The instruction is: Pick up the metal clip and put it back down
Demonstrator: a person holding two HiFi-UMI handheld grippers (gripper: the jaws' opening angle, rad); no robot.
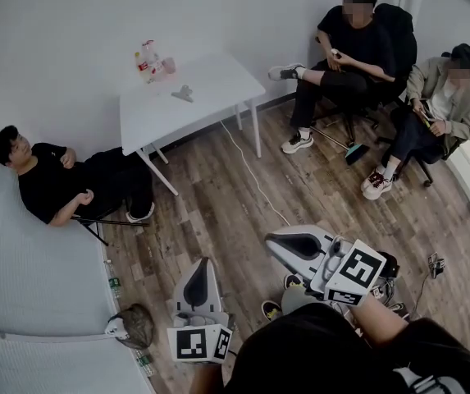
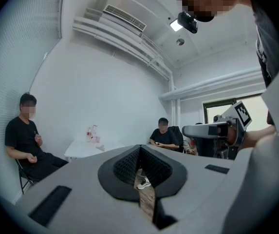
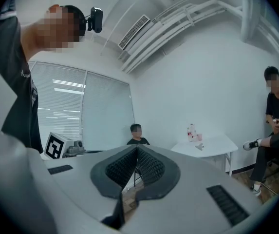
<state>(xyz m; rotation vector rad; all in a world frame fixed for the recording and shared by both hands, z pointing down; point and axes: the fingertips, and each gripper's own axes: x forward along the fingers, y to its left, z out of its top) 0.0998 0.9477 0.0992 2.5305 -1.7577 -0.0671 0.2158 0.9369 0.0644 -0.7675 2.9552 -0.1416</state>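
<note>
While both tools hang far from the goal, the right hand-held gripper is clenched on nothing, its ribbed pads pressed tip to tip. The left hand-held gripper is likewise closed and empty. Both point level over the wooden floor, low in the head view at about 6 o'clock. The metal clip lies on the white worktop, well apart from either tool, at about 11 o'clock in that view. A cluster of bottles stands near it, at roughly 10 o'clock from the clip. A white cable trails across the floor from the worktop toward the person's feet. Three seated people ring the room at 9, 1 and 2 o'clock.

The step in hand, as I judge it, is the approach, since nothing can be grasped from here. Doing it well means closing the gap first and stepping clear of the cable. One tool's jaws should be released before it reaches the worktop, not over the clip. The right one looks the handier choice, since its own view has the clip at 3 o'clock of its jaw tips. Coming in level from the bare side keeps it off the bottles. The clip looks small and light, its shape too fine to make out, so a slow, square closing should keep it from skidding.
</note>
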